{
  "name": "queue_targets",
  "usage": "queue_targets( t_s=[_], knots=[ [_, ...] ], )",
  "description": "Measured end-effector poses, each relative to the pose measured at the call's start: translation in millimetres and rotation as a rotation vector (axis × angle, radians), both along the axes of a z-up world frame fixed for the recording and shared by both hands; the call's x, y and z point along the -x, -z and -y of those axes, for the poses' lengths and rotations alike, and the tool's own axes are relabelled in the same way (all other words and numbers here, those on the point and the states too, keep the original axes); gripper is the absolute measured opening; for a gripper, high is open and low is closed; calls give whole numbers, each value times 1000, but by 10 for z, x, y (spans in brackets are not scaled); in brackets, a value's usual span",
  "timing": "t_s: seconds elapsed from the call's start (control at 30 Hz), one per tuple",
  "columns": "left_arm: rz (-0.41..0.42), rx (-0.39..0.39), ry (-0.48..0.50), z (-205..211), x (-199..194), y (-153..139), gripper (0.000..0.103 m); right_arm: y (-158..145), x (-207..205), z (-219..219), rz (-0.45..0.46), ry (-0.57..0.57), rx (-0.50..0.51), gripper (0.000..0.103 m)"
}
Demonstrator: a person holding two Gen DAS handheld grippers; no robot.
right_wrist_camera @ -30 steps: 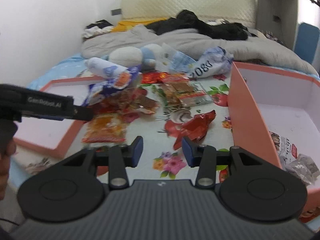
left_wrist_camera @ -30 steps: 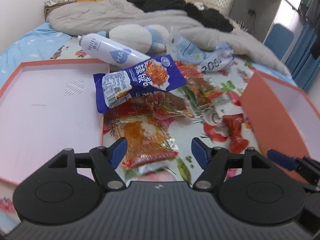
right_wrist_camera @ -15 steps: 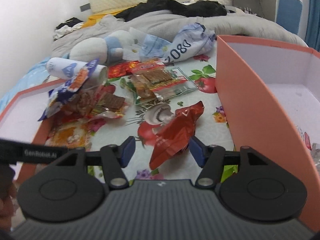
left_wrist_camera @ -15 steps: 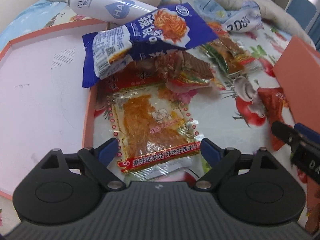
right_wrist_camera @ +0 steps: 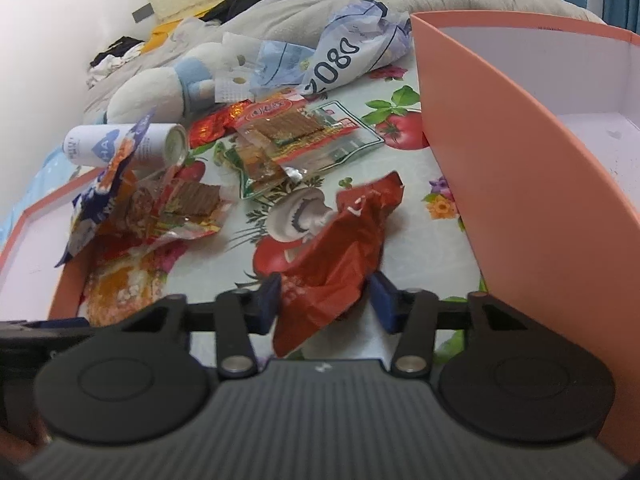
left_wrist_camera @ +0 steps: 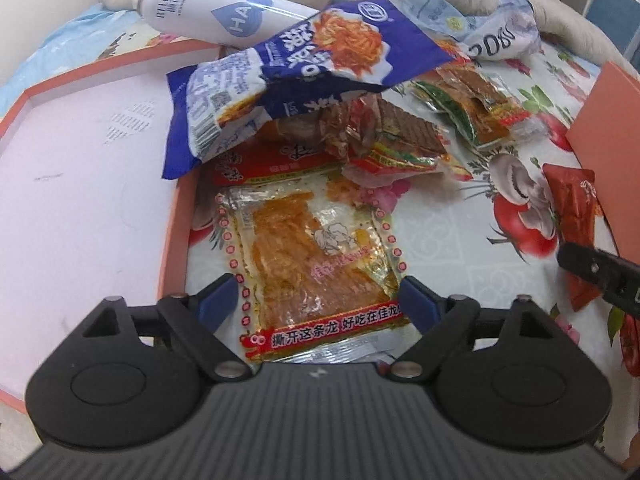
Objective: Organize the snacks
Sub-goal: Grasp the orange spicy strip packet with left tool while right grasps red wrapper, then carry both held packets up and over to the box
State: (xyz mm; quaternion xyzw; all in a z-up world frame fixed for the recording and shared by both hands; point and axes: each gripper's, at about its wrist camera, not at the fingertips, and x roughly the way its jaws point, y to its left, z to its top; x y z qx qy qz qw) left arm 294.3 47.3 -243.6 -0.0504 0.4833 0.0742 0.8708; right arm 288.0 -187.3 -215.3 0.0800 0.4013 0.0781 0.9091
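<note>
Straddling a flat, glossy clear packet of orange spicy strips [left_wrist_camera: 316,268] on the flowered bedsheet [left_wrist_camera: 440,240], the left claw [left_wrist_camera: 320,304] stands apart, closer in than a second ago. The right claw [right_wrist_camera: 326,302], also apart, now brackets a crumpled red foil wrapper [right_wrist_camera: 340,248] beside the tall pink box [right_wrist_camera: 520,184]. A blue noodle-snack bag [left_wrist_camera: 304,76] overhangs the pink lid [left_wrist_camera: 80,184].

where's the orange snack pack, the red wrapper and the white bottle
orange snack pack [left_wrist_camera: 316,256], left wrist view, on the orange middle of its clear front.
red wrapper [right_wrist_camera: 340,256], right wrist view, on its crumpled middle.
white bottle [left_wrist_camera: 208,16], left wrist view, on its side near the blue drop logo.
</note>
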Motion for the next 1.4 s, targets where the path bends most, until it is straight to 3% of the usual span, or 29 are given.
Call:
queue_targets(
  t_s=[0.33, 0.47, 0.73, 1.1, 1.4],
  knots=[
    [38, -11, 2, 88, 114, -54, 60, -85, 364, 25, 11, -59, 52, 39],
    [53, -8, -2, 117, 175, -69, 54, -136, 572, 61, 26, -71, 65, 38],
    [79, 53, -6, 179, 380, -207, 35, -220, 953, 104, 41, -131, 90, 37],
    [98, 122, 40, 363, 818, -384, 28, -304, 1237, 160, 62, -152, 86, 37],
    [156, 187, 36, 356, 1060, -731, 27, -472, 1336, 166, 106, -173, 89, 36]
  ],
)
